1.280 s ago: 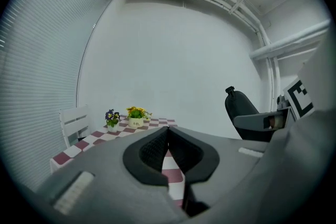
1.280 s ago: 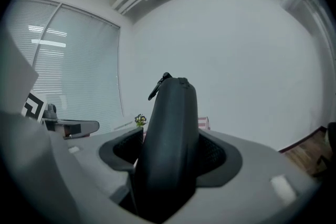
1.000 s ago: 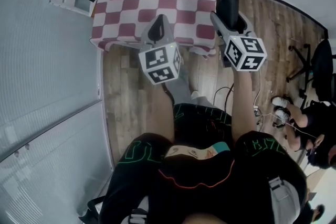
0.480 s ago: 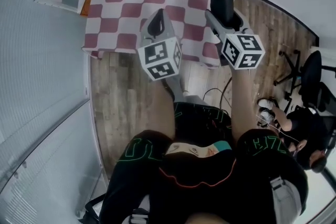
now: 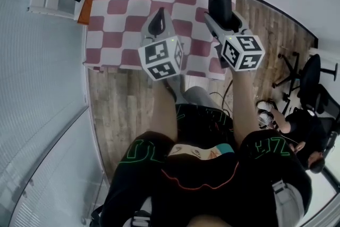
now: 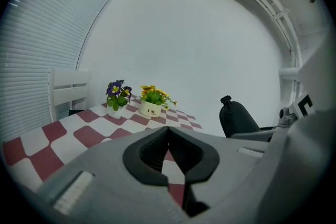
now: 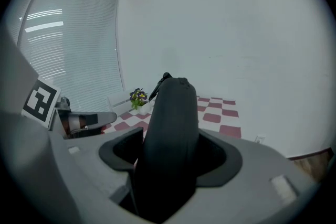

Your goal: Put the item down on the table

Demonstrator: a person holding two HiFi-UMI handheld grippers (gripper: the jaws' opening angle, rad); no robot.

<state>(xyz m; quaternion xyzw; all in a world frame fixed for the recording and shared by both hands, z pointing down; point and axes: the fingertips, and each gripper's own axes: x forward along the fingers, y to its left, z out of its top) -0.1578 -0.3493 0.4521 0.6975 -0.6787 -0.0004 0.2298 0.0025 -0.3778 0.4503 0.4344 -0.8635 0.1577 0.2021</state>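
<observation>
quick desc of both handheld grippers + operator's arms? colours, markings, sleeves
The left gripper and right gripper both have grey plastic bodies with black jaw pads. Each carries a white cube with black square markers and a small green light. Forearms are bare, no sleeves. The person wears a black top and black shorts.

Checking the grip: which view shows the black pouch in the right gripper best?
The right gripper view: the black pouch sits large between the fingers of the right gripper. The left gripper view shows only its side outline; the head view shows it small from above, over the checkered table.
</observation>
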